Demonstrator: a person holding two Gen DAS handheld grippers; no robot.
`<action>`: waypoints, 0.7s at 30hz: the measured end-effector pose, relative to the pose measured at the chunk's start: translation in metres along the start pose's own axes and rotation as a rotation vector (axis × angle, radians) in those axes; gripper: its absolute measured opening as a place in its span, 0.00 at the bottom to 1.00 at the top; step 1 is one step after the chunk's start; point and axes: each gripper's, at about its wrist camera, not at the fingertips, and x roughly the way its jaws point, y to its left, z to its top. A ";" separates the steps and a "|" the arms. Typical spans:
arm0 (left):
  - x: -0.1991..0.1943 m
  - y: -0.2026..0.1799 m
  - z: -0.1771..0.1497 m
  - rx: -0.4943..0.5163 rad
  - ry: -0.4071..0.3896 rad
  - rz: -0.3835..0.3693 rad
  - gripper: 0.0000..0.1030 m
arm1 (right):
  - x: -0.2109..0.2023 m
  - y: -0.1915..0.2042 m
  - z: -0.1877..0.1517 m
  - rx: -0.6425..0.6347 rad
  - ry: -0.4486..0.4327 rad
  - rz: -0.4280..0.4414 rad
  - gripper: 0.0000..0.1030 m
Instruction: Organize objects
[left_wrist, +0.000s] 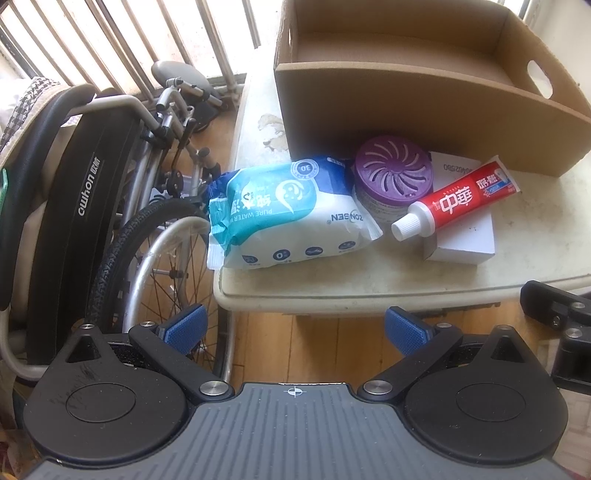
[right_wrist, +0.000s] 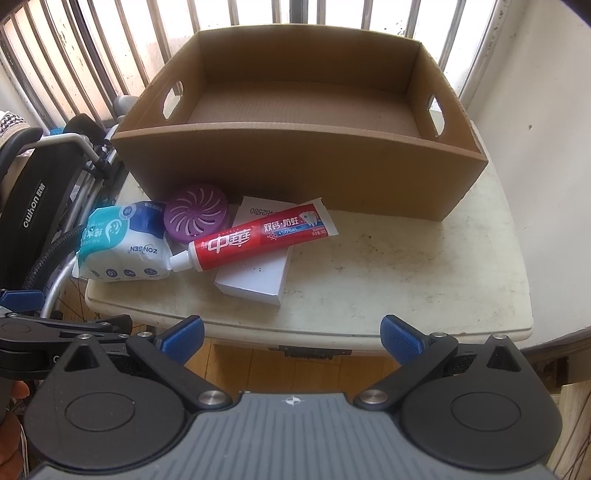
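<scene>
An empty open cardboard box (left_wrist: 424, 122) (right_wrist: 295, 166) stands at the back of a small cream table (left_wrist: 369, 280) (right_wrist: 406, 266). In front of it lie a pack of wet wipes (left_wrist: 291, 214) (right_wrist: 122, 247), a purple air freshener (left_wrist: 393, 173) (right_wrist: 197, 216), and a red toothpaste tube (left_wrist: 458, 199) (right_wrist: 255, 240) resting on a white carton (left_wrist: 465, 236) (right_wrist: 255, 280). My left gripper (left_wrist: 295, 330) is open and empty, short of the table's front edge. My right gripper (right_wrist: 291, 338) is open and empty, also short of the front edge.
A folded wheelchair (left_wrist: 92, 206) (right_wrist: 33, 206) stands close to the table's left side. Window bars (left_wrist: 129, 40) (right_wrist: 110, 44) run behind. A white wall (right_wrist: 535, 110) is on the right. Wooden floor (left_wrist: 258, 339) lies below the table edge.
</scene>
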 end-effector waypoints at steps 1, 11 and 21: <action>0.000 0.000 0.000 0.003 0.000 -0.001 0.99 | 0.000 0.001 0.000 -0.001 0.000 0.001 1.00; 0.001 0.001 0.002 0.007 0.000 -0.002 0.99 | 0.002 0.001 0.003 -0.004 0.006 0.002 1.00; -0.002 0.000 0.005 0.025 -0.030 -0.042 0.99 | 0.001 -0.005 0.008 0.027 -0.006 -0.007 1.00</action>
